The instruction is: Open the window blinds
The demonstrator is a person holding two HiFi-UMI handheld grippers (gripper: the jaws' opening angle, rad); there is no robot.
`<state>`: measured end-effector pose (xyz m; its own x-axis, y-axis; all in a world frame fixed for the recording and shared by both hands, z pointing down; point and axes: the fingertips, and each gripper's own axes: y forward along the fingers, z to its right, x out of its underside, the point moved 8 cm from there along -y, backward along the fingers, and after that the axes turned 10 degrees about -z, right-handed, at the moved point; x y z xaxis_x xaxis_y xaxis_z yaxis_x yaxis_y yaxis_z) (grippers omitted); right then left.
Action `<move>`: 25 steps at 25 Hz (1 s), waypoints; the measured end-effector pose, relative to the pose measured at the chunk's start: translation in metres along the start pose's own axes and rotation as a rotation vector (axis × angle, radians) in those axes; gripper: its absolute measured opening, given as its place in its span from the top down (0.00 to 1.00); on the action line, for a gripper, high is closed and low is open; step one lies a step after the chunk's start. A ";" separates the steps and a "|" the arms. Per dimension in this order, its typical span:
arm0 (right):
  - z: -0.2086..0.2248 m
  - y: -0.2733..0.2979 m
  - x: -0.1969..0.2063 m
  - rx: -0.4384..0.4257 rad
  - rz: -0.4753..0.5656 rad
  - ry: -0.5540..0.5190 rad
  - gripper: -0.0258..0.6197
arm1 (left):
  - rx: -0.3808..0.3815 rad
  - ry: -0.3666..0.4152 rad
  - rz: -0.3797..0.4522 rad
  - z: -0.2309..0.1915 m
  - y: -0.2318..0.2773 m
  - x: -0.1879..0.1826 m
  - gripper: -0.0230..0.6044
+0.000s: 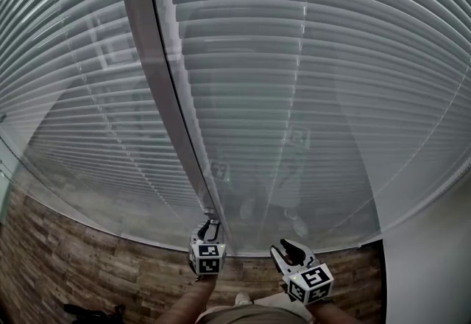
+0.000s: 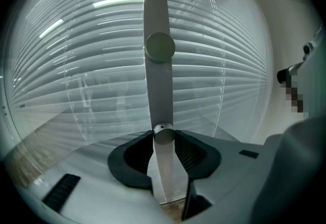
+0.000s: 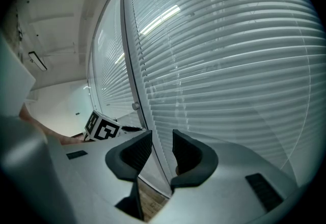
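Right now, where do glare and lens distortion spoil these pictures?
Head view: the fisheye bends the blinds into arcs. Left gripper view: ceiling-light reflections streak the glass; the knob between the jaws is sharp. Right gripper view: a bright streak glares on the glass, and the right-hand corners are black.

Bodies of left gripper (image 1: 209,230) and right gripper (image 1: 285,247) are light grey moulded plastic. Jaws are dark grey and curved, with ribbed inner pads (image 2: 189,152). Each gripper has a white cube (image 1: 207,258) with black square markers. Dark rectangular slots (image 2: 62,191) sit on the body tops. Forearms (image 1: 188,308) are bare.
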<state>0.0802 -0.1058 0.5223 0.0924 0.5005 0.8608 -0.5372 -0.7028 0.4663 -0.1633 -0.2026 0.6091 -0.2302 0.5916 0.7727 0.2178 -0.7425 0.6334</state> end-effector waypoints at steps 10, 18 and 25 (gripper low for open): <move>-0.001 0.000 -0.002 -0.003 0.002 0.004 0.77 | 0.002 -0.015 0.001 -0.001 -0.001 -0.002 0.73; -0.002 -0.002 0.000 0.002 0.002 0.002 0.77 | 0.036 -0.090 0.008 -0.003 -0.002 -0.001 0.74; -0.002 -0.002 0.003 0.004 -0.004 0.005 0.77 | 0.101 -0.207 0.012 -0.007 -0.002 -0.001 0.75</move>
<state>0.0799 -0.1022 0.5236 0.0904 0.5063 0.8576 -0.5338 -0.7024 0.4709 -0.1700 -0.2037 0.6063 -0.0295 0.6426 0.7656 0.3151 -0.7209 0.6173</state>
